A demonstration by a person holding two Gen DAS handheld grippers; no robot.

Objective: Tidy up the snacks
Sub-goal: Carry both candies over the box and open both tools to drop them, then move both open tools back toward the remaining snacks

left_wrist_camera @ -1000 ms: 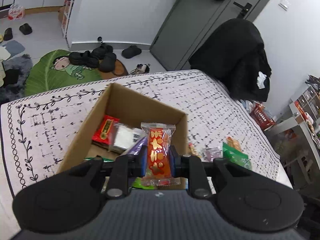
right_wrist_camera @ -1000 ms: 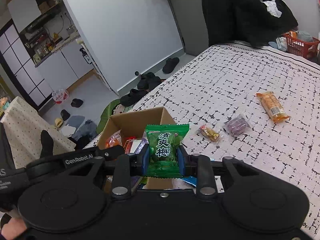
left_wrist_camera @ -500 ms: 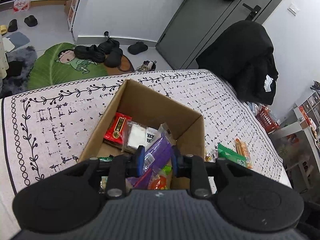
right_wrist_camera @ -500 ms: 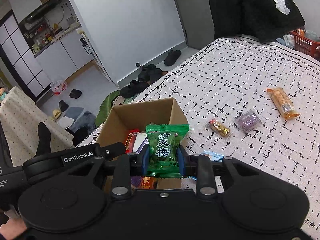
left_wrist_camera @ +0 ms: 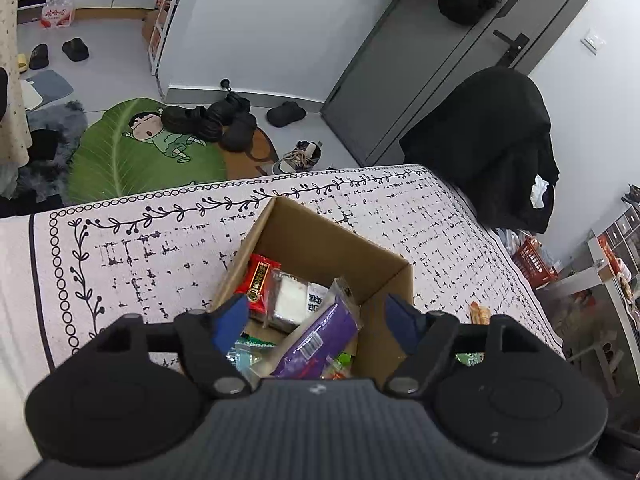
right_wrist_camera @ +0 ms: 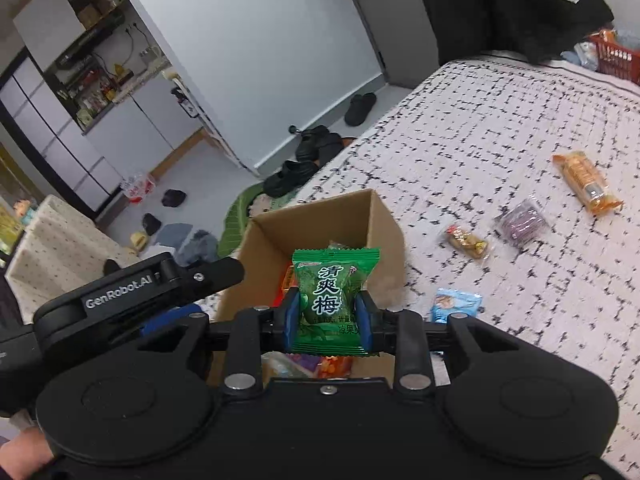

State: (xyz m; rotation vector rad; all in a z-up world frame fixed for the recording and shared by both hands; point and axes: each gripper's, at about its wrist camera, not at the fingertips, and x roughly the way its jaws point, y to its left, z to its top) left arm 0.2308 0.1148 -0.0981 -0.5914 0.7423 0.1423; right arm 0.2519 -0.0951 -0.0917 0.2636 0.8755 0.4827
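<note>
Left tongs (left_wrist_camera: 316, 322) spread wider | right tongs (right_wrist_camera: 328, 316) pinching crinkly green packet (right_wrist_camera: 334, 300)

Probably home bedroom: bed (left_wrist_camera: 400, 208), shoes (left_wrist_camera: 212, 120).

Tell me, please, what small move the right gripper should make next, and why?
Probably open the right gripper to drop the green plum packet into the cardboard box. The packet is pinched upright above the box opening, and the left gripper is open and empty over the box.

left gripper (left_wrist_camera: 316, 320) – black, blue pads | right gripper (right_wrist_camera: 329, 312) – black, silver screws
</note>
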